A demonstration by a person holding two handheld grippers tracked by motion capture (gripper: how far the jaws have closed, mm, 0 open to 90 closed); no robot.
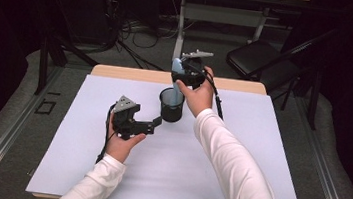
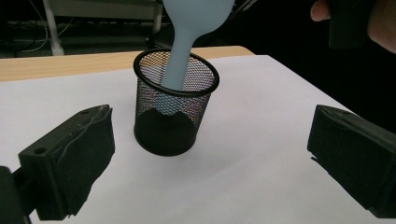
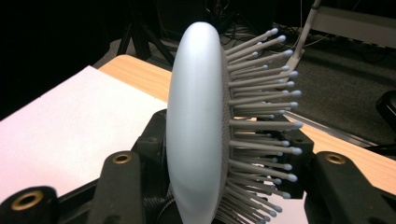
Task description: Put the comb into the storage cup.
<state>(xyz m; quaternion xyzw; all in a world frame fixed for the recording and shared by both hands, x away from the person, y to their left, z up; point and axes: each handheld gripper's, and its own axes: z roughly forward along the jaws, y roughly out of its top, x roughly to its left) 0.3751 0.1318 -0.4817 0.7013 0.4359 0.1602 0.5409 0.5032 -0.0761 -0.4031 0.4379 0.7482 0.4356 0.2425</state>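
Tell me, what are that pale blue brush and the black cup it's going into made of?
The pale blue hairbrush looks like smooth matte plastic: its back shows a soft, even sheen, and the bristles have small rounded tips. The round black pen cup seems to be wire mesh, probably coated metal: the brush handle shows through its fine grid, under a solid rim.

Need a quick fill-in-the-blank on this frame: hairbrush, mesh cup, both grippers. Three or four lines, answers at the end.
1. The right gripper is shut on the head of a pale blue ____.
2. The hairbrush goes into the black mesh cup ____ end first.
3. The left gripper has its fingers ____, with nothing between them.
4. The cup stands upright on the ____ table cover.

Missing words: hairbrush; handle; open; white
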